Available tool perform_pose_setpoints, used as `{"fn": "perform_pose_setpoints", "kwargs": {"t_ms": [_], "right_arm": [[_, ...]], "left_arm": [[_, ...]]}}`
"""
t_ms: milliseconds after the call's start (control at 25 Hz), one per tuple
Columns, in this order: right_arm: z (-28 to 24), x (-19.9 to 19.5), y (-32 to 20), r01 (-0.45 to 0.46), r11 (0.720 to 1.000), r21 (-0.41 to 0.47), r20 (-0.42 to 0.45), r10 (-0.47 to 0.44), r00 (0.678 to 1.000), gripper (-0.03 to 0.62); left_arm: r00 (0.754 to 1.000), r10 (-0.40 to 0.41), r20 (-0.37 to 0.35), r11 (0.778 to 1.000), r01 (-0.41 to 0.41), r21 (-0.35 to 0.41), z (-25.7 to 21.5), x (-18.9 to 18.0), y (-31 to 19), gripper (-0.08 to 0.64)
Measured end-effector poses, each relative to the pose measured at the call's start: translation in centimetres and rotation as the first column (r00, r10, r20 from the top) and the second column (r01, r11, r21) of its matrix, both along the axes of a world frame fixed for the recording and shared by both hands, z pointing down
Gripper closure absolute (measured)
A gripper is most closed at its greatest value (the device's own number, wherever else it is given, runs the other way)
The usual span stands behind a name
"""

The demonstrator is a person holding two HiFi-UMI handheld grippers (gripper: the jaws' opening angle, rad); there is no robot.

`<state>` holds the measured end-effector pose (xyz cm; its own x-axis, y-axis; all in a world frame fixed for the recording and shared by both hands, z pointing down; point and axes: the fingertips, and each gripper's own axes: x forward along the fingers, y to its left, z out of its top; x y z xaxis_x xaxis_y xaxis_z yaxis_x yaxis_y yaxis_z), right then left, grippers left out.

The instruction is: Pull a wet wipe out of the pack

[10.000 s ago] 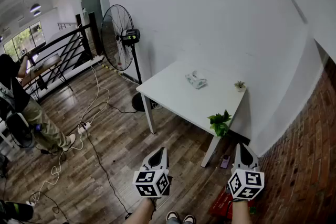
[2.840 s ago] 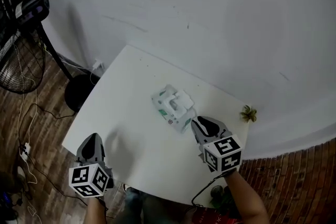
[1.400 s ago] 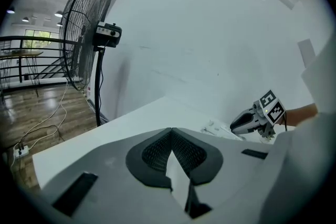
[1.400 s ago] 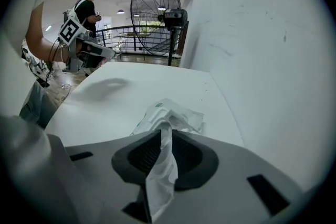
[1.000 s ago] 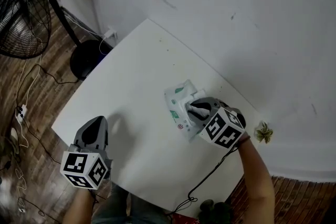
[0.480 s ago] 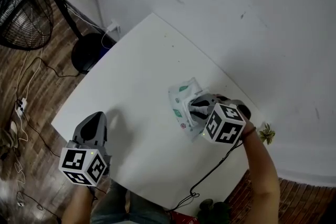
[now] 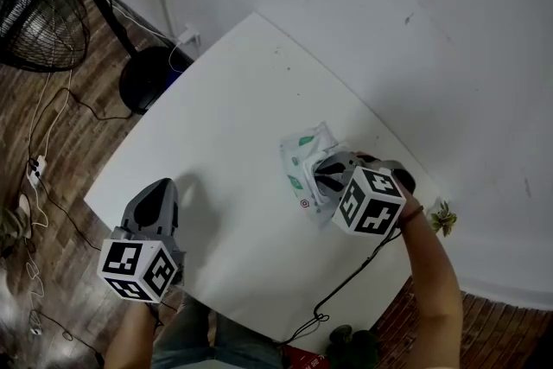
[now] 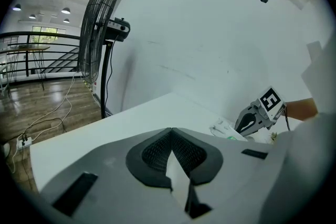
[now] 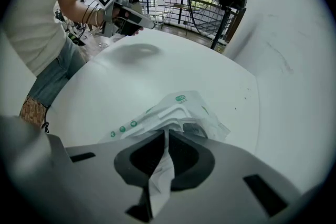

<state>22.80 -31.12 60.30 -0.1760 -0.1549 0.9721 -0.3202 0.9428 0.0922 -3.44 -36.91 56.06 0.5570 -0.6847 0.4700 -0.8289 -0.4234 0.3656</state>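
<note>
White wipe clamped in right gripper; left gripper closed, empty, at table's near edge. We lift slowly: pack unpinned.

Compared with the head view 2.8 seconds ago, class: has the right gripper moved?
Yes. The right gripper has gone from beside the wet wipe pack to over it, fingers shut on a wipe.
</note>
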Motion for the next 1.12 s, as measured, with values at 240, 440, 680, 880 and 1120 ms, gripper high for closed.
{"fn": "perform_pose_setpoints", "kwargs": {"t_ms": [240, 440, 680, 880, 1120], "right_arm": [[0.1, -0.1, 0.2, -0.007, 1.000, 0.016, 0.007, 0.007, 1.000, 0.588], [-0.3, -0.1, 0.2, -0.026, 0.999, 0.034, 0.031, 0.025, 0.999, 0.589], [-1.5, 0.7, 0.5, -0.088, 0.994, 0.071, 0.080, 0.082, 0.993, 0.591], [-2.7, 0.9, 0.5, -0.111, 0.990, 0.091, 0.108, 0.101, 0.989, 0.591], [-3.5, 1.2, 0.5, -0.113, 0.987, 0.116, 0.095, 0.103, 0.990, 0.591]], "left_arm": [[1.000, -0.001, -0.005, 1.000, 0.001, -0.001, -0.1, 0.3, 0.2, 0.549], [1.000, -0.011, -0.011, 1.000, 0.011, -0.002, -0.4, 0.3, 0.3, 0.549], [1.000, -0.018, -0.014, 1.000, 0.018, 0.002, -0.8, 0.5, 0.6, 0.549], [1.000, -0.018, -0.017, 1.000, 0.019, 0.007, -1.4, 0.7, 0.9, 0.549], [1.000, -0.021, -0.020, 1.000, 0.021, 0.020, -2.2, 0.8, 0.9, 0.549]]}}
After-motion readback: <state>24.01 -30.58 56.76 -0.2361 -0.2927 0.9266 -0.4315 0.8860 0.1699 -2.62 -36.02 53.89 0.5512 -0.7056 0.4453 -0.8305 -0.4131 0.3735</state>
